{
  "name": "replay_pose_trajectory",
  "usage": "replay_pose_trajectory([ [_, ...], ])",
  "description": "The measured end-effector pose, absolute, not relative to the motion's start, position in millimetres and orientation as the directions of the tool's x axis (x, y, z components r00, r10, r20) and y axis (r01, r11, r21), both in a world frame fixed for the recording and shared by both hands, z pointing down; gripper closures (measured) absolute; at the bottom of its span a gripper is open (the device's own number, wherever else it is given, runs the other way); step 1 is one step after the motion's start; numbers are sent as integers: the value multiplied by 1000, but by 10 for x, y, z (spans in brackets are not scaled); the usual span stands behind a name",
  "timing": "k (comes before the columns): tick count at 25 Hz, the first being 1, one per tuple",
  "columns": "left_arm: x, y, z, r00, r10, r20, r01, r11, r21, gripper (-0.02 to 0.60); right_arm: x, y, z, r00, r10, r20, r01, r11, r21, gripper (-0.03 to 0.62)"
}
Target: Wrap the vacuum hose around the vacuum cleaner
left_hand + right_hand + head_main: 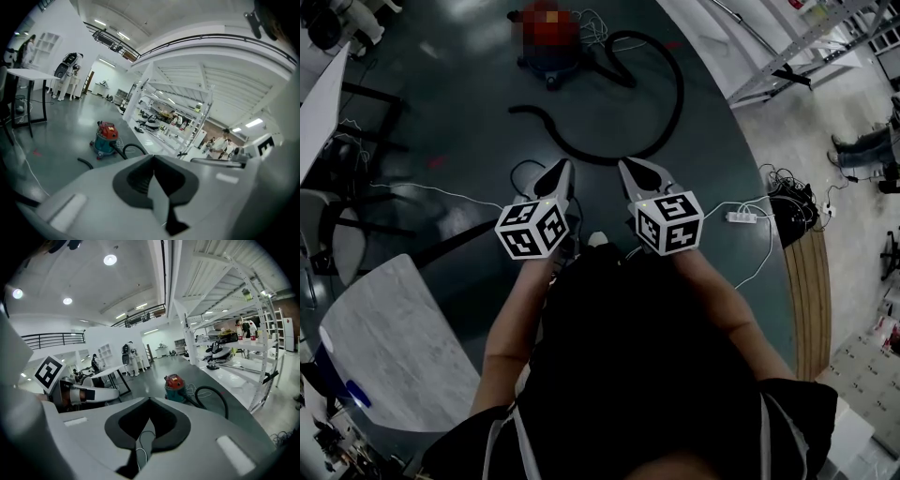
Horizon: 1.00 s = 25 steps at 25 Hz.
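Observation:
The vacuum cleaner (548, 47), with a red top and teal body, stands on the dark floor far ahead of me. Its black hose (675, 94) runs out to the right, curves back across the floor and ends loose at the left. The left gripper view shows the vacuum cleaner (106, 138) and hose (133, 149) small in the distance, as does the right gripper view, with the vacuum cleaner (176, 386) left of the hose (214, 397). My left gripper (562, 169) and right gripper (629, 169) are side by side at waist height, well short of the hose. Both are shut and hold nothing.
A white round table (394, 347) is at my lower left, and a white desk (319, 103) with dark chairs stands at the far left. A metal shelving rack (797, 47) is at the upper right. A power strip (741, 217) and white cables lie on the floor to the right.

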<state>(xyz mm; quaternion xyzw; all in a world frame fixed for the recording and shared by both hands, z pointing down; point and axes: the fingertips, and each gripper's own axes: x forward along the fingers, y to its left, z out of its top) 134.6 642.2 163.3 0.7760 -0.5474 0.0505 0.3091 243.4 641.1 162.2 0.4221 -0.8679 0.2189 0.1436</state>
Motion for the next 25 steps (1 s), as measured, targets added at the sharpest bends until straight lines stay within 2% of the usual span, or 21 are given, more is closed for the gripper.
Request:
replay_pose_trajectory([
  [15, 922, 6206, 1951, 414, -774, 479, -884, -218, 413, 572, 2224, 6195, 1903, -547, -673, 498, -834, 488, -258, 596],
  [25, 888, 5653, 2098, 398, -766, 505, -894, -200, 400, 572, 2177, 5588, 2113, -562, -637, 528, -821, 508, -261, 595],
])
